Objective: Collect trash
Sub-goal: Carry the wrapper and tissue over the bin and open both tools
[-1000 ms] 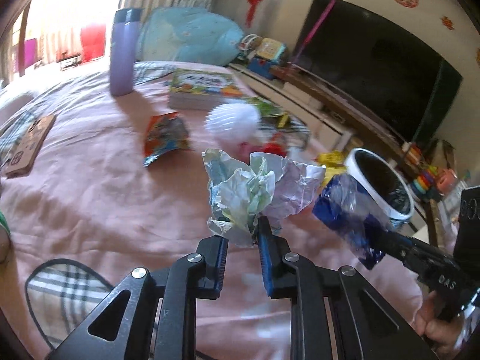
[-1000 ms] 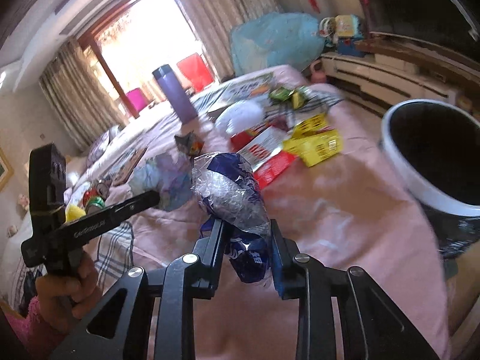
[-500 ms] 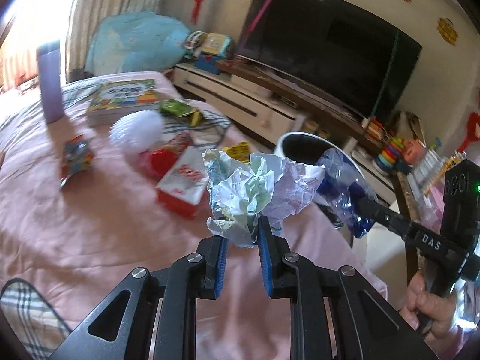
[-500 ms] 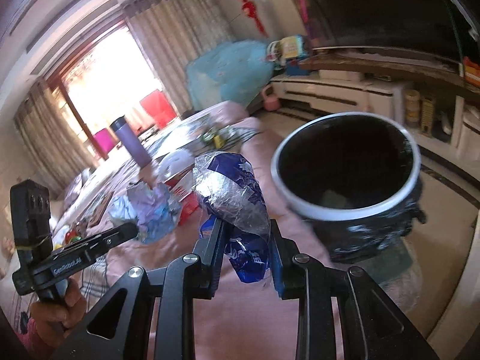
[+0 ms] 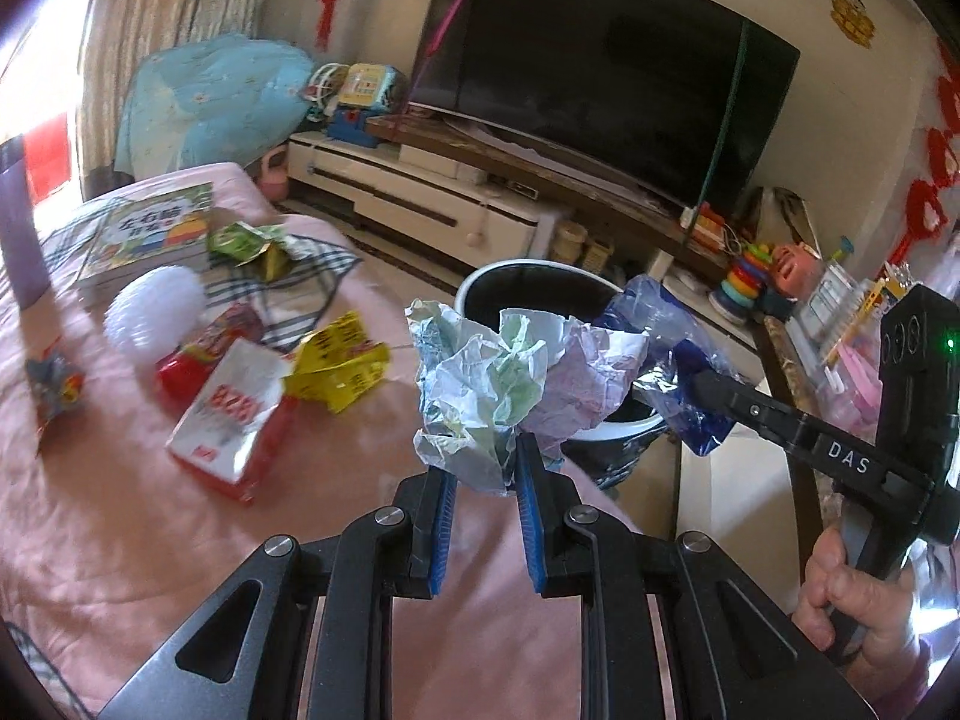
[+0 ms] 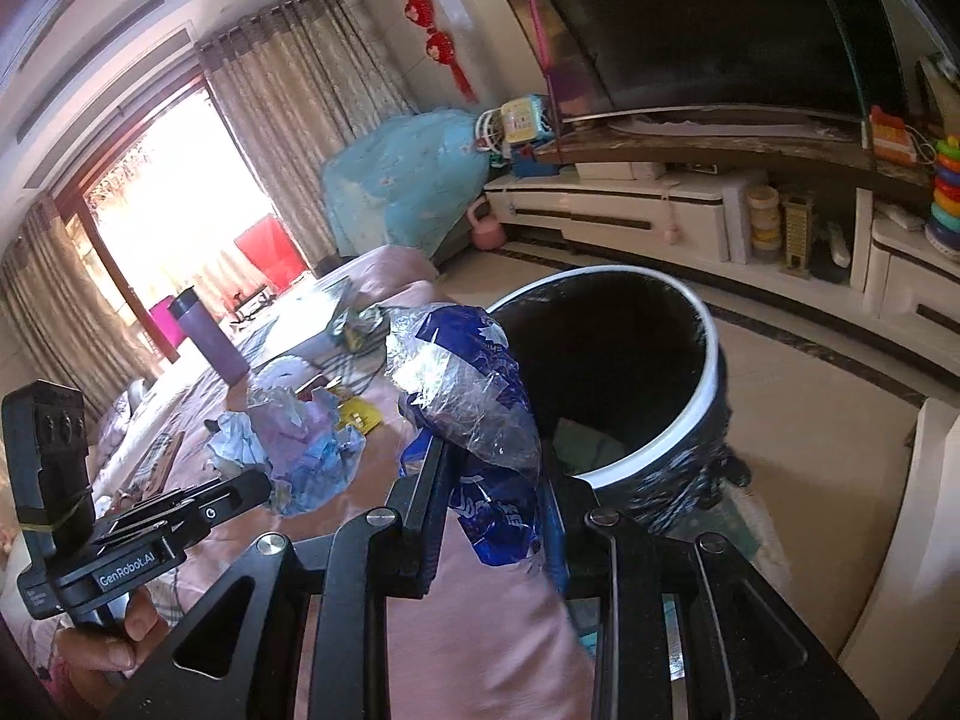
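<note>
My left gripper (image 5: pixel 485 468) is shut on a crumpled ball of pale paper (image 5: pixel 516 378), held above the pink bed's edge. Just beyond it stands the black bin with a white rim (image 5: pixel 510 273). My right gripper (image 6: pixel 492 474) is shut on a blue and clear plastic wrapper (image 6: pixel 474 396), close to the bin's (image 6: pixel 711 372) near rim; some pale trash lies inside. In the right wrist view the left gripper (image 6: pixel 252 489) with its paper ball (image 6: pixel 294 450) shows at left; in the left wrist view the right gripper (image 5: pixel 702 384) and wrapper (image 5: pixel 666 330) show at right.
On the pink bedspread (image 5: pixel 120 510) lie a red and white packet (image 5: pixel 234 414), a yellow wrapper (image 5: pixel 336 369), a white fluffy ball (image 5: pixel 156 306), green wrappers (image 5: pixel 240 240), a book (image 5: pixel 150 228) and a small packet (image 5: pixel 57 381). A purple flask (image 6: pixel 207 336) stands further back. A TV stand (image 6: pixel 660 210) lines the wall.
Both grippers swung right off the bed's middle toward the bin, each keeping its trash. The bin has grown larger and nearer in both views.
</note>
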The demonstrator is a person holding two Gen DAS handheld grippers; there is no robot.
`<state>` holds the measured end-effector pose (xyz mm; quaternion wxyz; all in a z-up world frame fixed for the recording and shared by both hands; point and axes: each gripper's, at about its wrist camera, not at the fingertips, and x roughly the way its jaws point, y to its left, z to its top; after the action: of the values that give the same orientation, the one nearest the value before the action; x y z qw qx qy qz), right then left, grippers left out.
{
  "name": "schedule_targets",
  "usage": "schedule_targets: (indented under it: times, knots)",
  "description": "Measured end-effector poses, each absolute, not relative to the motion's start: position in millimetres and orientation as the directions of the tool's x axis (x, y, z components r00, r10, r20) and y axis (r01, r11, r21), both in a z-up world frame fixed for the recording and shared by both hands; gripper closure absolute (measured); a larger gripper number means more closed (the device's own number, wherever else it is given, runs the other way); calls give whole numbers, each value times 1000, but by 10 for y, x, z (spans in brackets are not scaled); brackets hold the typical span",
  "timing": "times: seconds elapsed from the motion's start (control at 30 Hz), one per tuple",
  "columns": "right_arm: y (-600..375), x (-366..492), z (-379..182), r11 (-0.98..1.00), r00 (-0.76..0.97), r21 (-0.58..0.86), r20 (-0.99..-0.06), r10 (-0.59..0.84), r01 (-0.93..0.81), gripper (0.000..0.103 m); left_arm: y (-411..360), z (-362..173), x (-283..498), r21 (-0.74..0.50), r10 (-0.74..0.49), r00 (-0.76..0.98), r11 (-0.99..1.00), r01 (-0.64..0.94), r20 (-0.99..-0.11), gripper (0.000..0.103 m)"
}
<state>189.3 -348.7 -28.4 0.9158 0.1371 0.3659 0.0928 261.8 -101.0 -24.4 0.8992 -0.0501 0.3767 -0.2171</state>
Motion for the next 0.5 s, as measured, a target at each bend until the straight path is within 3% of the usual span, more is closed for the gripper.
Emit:
schedule_targets:
  times: [0.5]
  knots:
    - [-3847,2176,-268,951,721,310,-656,223,-12,76,-1567,-251,3132,-210,-429,596,891,402,-678,85]
